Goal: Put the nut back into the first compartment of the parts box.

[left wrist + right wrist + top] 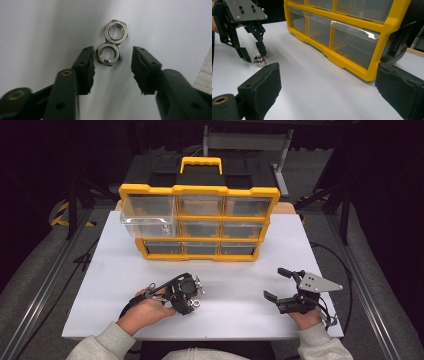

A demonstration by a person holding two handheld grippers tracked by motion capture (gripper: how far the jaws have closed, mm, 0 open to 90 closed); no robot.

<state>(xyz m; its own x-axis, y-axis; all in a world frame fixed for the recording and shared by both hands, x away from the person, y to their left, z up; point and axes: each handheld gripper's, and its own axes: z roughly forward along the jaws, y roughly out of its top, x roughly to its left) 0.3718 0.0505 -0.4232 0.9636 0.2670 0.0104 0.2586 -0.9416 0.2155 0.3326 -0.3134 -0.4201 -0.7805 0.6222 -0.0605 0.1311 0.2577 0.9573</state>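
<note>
Straddling the nearer of two touching steel hex nuts (108, 54) on the white table (240, 270), the left gripper (113, 58) stands apart; next comes closing squarely. The right gripper (276, 283) waits spread.

Two touching nuts (111, 43) lie before the drawer cabinet (200, 222) on the table (240, 320).

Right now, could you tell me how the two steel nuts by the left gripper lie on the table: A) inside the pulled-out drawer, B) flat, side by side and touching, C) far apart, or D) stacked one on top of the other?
B: the left gripper view shows both nuts flat on the white table, edges touching, just ahead of the open left gripper.
</note>
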